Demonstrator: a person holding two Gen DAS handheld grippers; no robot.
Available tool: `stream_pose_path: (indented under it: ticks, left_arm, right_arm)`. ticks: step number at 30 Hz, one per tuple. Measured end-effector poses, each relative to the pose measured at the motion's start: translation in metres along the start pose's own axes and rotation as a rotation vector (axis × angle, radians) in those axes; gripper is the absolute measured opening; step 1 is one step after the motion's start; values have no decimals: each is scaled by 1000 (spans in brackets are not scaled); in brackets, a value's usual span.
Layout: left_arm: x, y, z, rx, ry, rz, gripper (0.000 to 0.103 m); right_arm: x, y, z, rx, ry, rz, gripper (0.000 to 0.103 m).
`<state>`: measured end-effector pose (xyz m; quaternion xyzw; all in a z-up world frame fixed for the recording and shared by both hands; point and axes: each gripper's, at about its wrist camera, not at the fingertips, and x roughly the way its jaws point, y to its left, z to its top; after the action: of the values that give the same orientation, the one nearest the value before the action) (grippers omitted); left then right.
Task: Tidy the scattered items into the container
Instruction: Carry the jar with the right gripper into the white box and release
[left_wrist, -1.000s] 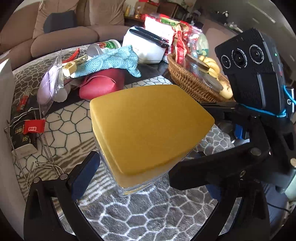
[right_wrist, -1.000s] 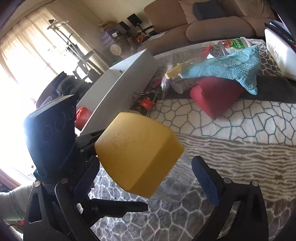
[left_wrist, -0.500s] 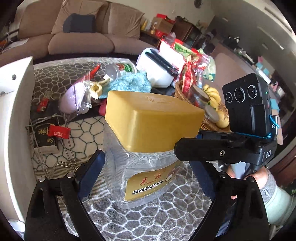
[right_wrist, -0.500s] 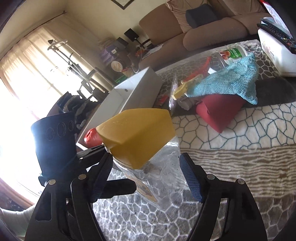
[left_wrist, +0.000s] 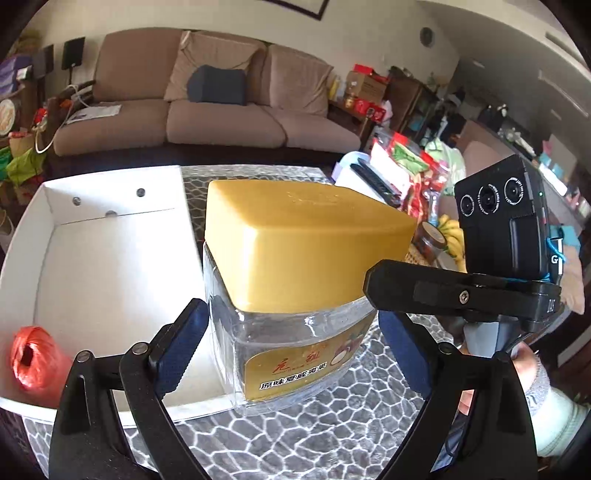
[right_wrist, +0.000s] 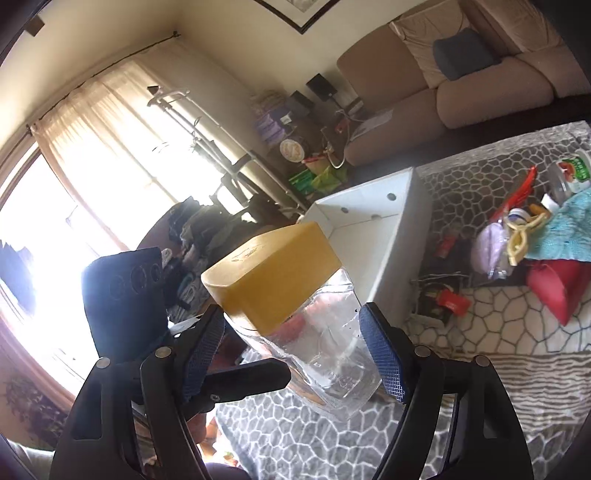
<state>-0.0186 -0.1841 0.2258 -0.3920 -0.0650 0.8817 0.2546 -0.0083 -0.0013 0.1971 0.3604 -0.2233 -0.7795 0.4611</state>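
A clear jar (left_wrist: 295, 332) with a yellow lid (left_wrist: 303, 243) is held in the air between both tools, above the patterned desk (left_wrist: 351, 424) and right beside the white container (left_wrist: 110, 266). The left hand-held gripper (left_wrist: 291, 347) stands wide, its blue pads pressed against the jar's two sides. The right hand-held gripper (right_wrist: 295, 350), whose jaws closed in during the last second, clamps the same jar crosswise, tilted in its view. A red ball of string (left_wrist: 33, 358) lies in the container's near corner. A teal cloth (right_wrist: 557, 229) and a red pouch (right_wrist: 557, 284) remain scattered on the desk.
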Motion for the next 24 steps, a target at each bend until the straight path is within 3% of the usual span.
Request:
stream_pose_path:
  ticks: [6,10,14,18,21,24]
  left_arm:
    - [-5,72,0,-107,39,40,94]
    - [14,112,-17,-162,116,76,94]
    - [31,139,-29,-224,154,65,94]
    - [57,154,-39,-271,226,53,94]
    - [57,157,-41,-287,203,76,93]
    - [43,159,-39,-304,155,71,94]
  right_arm:
    - [84,16,5,89,92,43,86]
    - [130,-5,-3,222,134,46,86]
    - [163,-26,-9,316,180,28,86]
    - [181,-24,-4,266,216,-57,86]
    - [190,-21,0,231,252,-117,86]
    - [187,-23,-1,230,258,-113,86]
